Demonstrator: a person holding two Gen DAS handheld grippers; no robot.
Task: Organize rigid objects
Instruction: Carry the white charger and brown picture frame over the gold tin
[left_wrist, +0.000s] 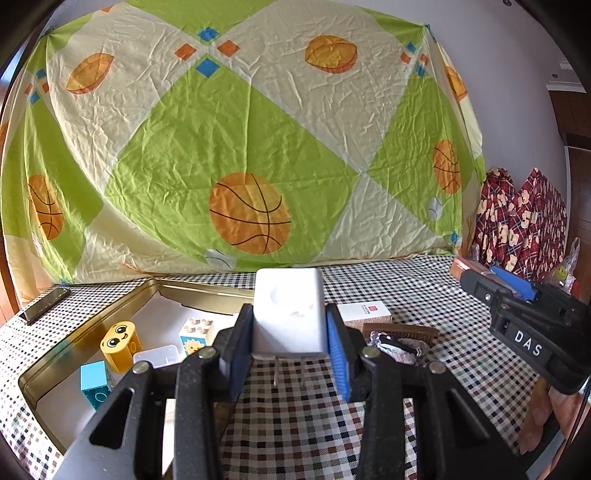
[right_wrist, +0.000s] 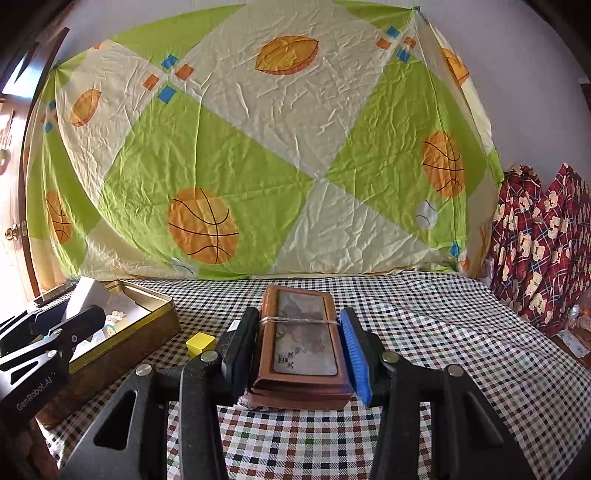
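My left gripper (left_wrist: 290, 332) is shut on a white plug charger (left_wrist: 289, 310), prongs down, held above the checked tablecloth just right of the gold tin (left_wrist: 122, 302). The tin holds a yellow smiley block (left_wrist: 120, 343), a sun-print brick (left_wrist: 194, 334), a clear small box (left_wrist: 157, 356) and a blue brick (left_wrist: 95, 384). My right gripper (right_wrist: 297, 345) is shut on a brown card deck bound with a rubber band (right_wrist: 301, 343), held over the cloth. The tin (right_wrist: 122, 339) and left gripper (right_wrist: 55, 332) show at the left of the right wrist view.
A yellow cube (right_wrist: 200, 343) lies on the cloth beside the tin. A white box (left_wrist: 364, 314), a brown comb (left_wrist: 400, 329) and a foil-wrapped item (left_wrist: 397, 349) lie right of the charger. A sports-print sheet hangs behind. Red plaid fabric (right_wrist: 543, 243) stands at the right.
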